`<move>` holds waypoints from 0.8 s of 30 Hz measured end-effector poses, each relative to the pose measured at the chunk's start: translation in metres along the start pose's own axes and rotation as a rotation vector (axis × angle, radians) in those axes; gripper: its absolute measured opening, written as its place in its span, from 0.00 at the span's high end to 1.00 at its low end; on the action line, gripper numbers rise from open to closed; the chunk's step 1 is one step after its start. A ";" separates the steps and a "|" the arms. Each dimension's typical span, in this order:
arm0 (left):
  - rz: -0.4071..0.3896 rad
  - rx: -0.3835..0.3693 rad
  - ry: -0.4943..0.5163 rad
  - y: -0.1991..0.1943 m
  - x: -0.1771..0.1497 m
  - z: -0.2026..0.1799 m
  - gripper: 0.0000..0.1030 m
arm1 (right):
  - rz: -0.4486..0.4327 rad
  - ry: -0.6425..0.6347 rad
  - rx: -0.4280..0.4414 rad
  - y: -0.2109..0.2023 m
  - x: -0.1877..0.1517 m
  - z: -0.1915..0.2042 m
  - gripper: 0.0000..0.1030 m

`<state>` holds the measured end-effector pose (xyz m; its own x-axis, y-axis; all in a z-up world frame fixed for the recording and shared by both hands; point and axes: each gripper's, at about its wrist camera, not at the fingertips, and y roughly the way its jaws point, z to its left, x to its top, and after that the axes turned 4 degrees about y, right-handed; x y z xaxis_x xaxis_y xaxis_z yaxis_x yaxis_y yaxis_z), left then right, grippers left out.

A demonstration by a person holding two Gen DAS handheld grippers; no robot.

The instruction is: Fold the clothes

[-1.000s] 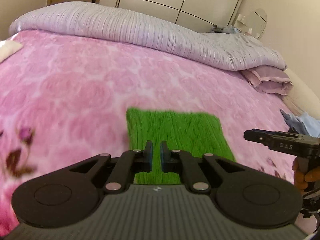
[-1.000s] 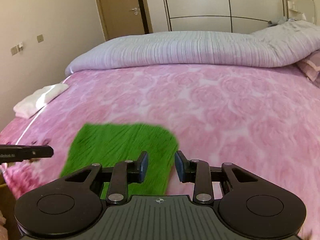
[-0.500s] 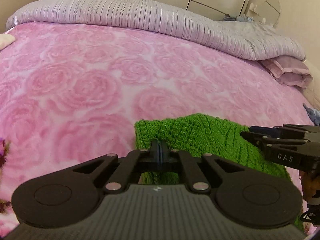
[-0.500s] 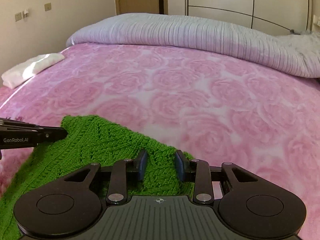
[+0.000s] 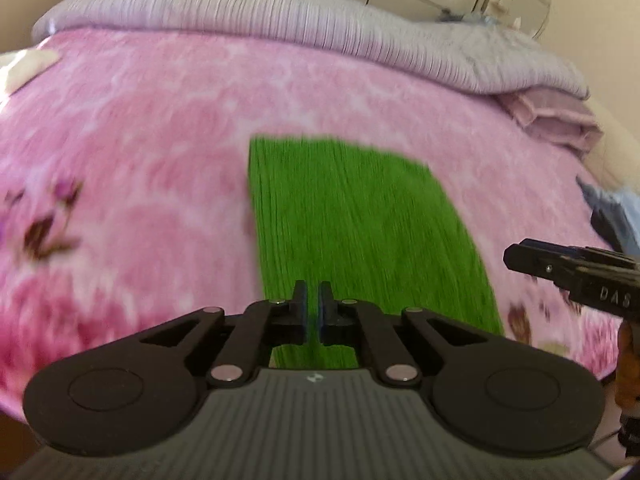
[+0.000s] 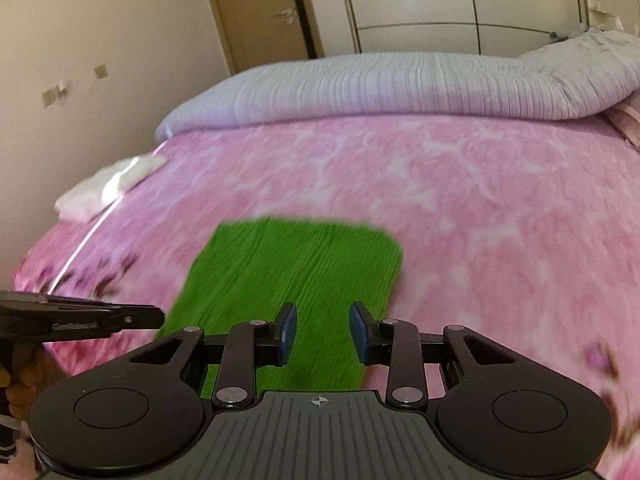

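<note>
Pink rose-patterned bedding (image 5: pixel 160 128) carries one green knitted garment (image 5: pixel 352 216), folded flat into a rough rectangle near the bed's front edge; its long axis runs from the near edge at six o'clock toward the headboard at twelve, and motion blur hides its stitches. Only the right wrist view shows the brown door (image 6: pixel 260 12), the wall sockets and a white folded cloth (image 6: pixel 108 188) at nine o'clock on the bed; only the left wrist view shows a blue-grey garment (image 5: pixel 616 216) at three o'clock. Both views show one lilac ribbed duvet (image 6: pixel 380 84) rolled along the head. Two grippers hover above the green piece, holding nothing: the left gripper (image 5: pixel 312 304) with its pads nearly together but a slim gap between, the right gripper (image 6: pixel 322 330) with its pads clearly spread.
</note>
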<state>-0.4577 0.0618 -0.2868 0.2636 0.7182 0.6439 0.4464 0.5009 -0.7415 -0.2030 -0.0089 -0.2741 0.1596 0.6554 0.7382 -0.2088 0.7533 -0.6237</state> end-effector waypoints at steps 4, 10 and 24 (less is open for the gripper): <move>0.025 -0.019 0.004 -0.010 -0.027 -0.010 0.98 | 0.040 0.011 -0.004 -0.012 -0.031 0.016 0.68; 0.014 0.017 0.052 -0.006 -0.052 -0.017 0.97 | 0.129 -0.074 -0.034 0.002 -0.070 0.034 0.68; 0.020 0.127 0.048 -0.064 -0.057 -0.044 0.89 | 0.184 0.113 -0.077 -0.045 -0.065 0.034 0.56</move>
<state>-0.4634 -0.0324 -0.2672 0.3135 0.7063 0.6347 0.3298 0.5458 -0.7703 -0.2370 -0.0872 -0.2856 0.2339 0.7806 0.5796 -0.1707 0.6198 -0.7660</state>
